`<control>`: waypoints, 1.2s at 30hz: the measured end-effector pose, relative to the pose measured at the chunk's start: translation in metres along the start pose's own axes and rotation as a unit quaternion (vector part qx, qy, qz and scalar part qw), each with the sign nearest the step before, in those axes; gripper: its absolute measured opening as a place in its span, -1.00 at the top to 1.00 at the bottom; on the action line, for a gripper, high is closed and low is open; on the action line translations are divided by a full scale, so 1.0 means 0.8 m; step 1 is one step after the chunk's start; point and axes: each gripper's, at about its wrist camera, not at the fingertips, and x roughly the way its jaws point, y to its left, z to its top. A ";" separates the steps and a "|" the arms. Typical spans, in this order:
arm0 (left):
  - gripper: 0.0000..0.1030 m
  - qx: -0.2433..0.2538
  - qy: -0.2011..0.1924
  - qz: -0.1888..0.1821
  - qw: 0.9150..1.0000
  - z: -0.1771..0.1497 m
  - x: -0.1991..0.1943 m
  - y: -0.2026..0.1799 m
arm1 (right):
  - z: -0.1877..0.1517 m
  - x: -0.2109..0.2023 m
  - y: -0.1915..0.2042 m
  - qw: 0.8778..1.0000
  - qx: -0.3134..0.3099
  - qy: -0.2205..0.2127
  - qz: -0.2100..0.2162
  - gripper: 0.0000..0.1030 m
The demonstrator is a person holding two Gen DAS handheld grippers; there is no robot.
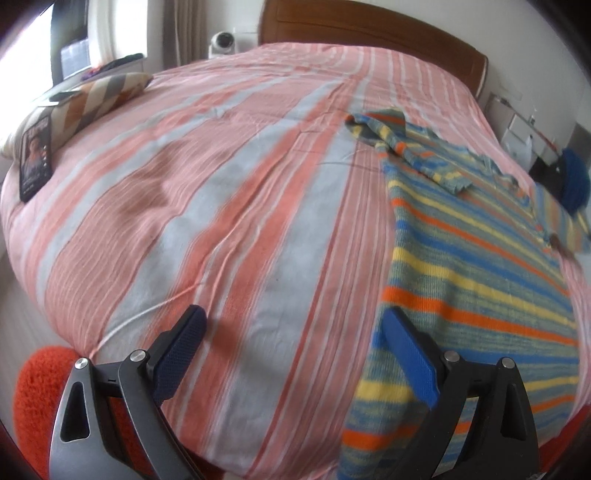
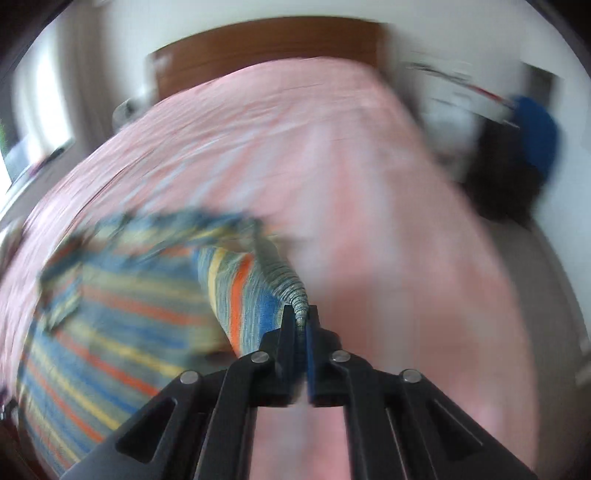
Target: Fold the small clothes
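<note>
Left wrist view, from the left: a phone [image 1: 35,157] lies at the far left edge of the bed [image 1: 229,192], partly on a zigzag-patterned pillow [image 1: 92,98]. An orange fuzzy thing [image 1: 40,387] sits low at the near left, below the bed's edge. The left gripper [image 1: 295,339] hangs released over the striped bedcover, its fingers wide apart with nothing between them; its right finger [image 1: 410,358] overlaps the near left edge of the sweater [image 1: 472,266]. That striped sweater lies spread on the right side of the bed, one sleeve [image 1: 413,147] bent across its far end. A wooden headboard [image 1: 369,33] stands at the far side.

Right wrist view is badly blurred, but the sweater [image 2: 110,314] fills the near left of the bed [image 2: 369,184], and the right gripper [image 2: 301,319] is clenched on a bunched fold of its knit, which looks lifted off the cover. A blue object [image 2: 535,133] shows at the far right.
</note>
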 end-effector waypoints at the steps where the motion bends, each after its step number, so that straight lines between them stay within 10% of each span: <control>1: -0.88 -0.001 0.000 0.001 1.000 0.000 0.001 -0.001 | -0.003 -0.004 -0.027 1.000 0.022 0.003 -0.013 0.92; 18: -0.99 -0.005 -0.001 0.011 1.000 -0.008 0.013 -0.003 | -0.109 0.051 -0.175 0.956 0.277 0.058 0.080 0.94; 25: -0.99 0.011 0.012 0.007 1.000 -0.008 0.021 -0.004 | -0.082 -0.010 -0.148 0.981 0.196 0.001 0.005 0.78; 31: -0.97 0.036 0.043 0.025 0.998 0.015 0.006 -0.010 | -0.104 0.027 -0.126 0.979 0.180 0.055 0.079 0.47; 36: -0.99 0.117 -0.056 -0.016 0.991 0.089 -0.059 -0.060 | -0.125 -0.011 -0.126 0.987 0.159 0.021 0.033 0.41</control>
